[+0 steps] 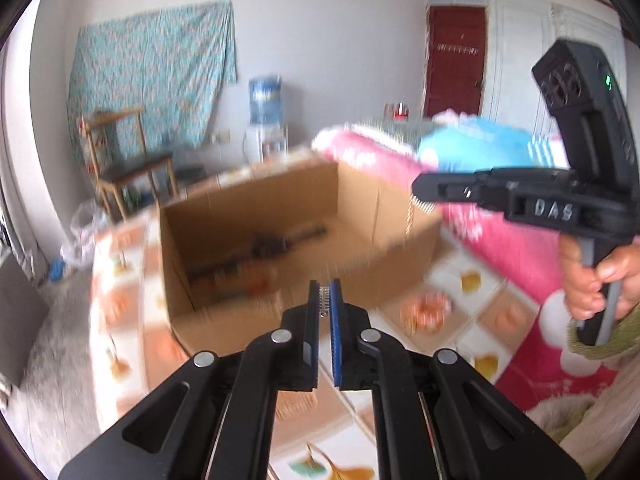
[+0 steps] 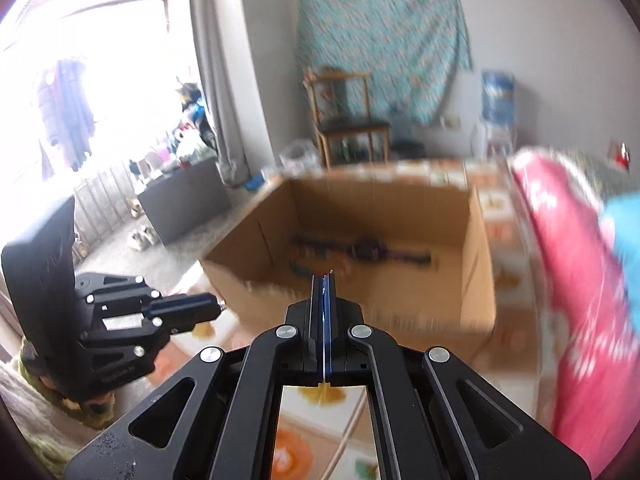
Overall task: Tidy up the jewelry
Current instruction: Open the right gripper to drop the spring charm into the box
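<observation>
Left gripper (image 1: 325,300) clamps silver chain (image 1: 325,301) before cardboard box (image 1: 256,208)

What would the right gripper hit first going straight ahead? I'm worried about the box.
Likely the cardboard box: the shut right gripper points at its near wall and rim. Blur hides the depth, so it might clear the rim instead.

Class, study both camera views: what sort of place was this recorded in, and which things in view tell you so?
Most likely a lived-in room of a home, perhaps a bedroom or sitting room. Clues: a pink blanket bundled beside the cardboard box, a wooden chair under a patterned cloth hung on the wall, and a water dispenser.
</observation>
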Available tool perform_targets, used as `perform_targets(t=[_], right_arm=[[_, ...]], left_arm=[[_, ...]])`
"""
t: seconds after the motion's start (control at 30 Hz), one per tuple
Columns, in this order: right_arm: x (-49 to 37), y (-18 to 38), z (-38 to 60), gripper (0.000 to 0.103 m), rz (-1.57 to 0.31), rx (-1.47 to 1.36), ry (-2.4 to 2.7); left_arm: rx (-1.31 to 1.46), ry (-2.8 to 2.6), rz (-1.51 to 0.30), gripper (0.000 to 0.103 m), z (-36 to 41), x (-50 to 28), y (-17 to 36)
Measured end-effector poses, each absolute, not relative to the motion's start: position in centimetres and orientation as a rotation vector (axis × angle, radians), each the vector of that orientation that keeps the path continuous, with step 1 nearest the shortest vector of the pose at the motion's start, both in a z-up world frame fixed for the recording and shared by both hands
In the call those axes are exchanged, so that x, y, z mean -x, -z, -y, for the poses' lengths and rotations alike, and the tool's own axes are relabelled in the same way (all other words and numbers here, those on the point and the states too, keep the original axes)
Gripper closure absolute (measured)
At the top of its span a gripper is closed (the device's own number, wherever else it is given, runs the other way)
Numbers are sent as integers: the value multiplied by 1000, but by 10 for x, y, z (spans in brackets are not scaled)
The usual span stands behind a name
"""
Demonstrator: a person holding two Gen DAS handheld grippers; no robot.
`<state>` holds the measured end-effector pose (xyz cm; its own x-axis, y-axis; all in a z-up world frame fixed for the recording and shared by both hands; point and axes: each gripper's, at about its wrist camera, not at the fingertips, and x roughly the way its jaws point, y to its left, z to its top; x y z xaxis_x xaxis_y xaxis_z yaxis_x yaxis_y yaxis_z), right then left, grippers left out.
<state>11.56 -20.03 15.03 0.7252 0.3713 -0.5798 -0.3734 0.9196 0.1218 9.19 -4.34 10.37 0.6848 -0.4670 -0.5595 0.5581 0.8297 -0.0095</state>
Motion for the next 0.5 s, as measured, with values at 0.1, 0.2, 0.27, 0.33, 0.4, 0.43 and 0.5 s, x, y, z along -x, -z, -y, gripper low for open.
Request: perform_targets(t=[0.1, 0.2, 0.27, 0.33, 0.4, 0.43, 0.5], right_arm=[[-139, -162, 201, 103, -610, 7, -452], [-166, -159, 200, 103, -637, 6, -489], [-192, -148, 199, 103, -704, 0, -509], [-217, -132, 199, 103, -793, -31, -526], [-246, -112, 200, 103, -919, -58, -528], [-253, -105, 202, 103, -955, -70, -523], [-272, -89, 204, 103, -1040, -97, -528]], left_arm=[[-161, 580, -555, 99, 43, -115, -123], [-150, 584, -661, 98, 46, -156, -119], [-157, 560, -762, 98, 49, -184, -110], [-174, 548, -852, 98, 53, -211, -96], [-149, 549, -975, 98, 54, -239, -81], [-144, 542, -1002, 98, 55, -245, -75], [-151, 552, -1076, 98, 60, -261, -64]])
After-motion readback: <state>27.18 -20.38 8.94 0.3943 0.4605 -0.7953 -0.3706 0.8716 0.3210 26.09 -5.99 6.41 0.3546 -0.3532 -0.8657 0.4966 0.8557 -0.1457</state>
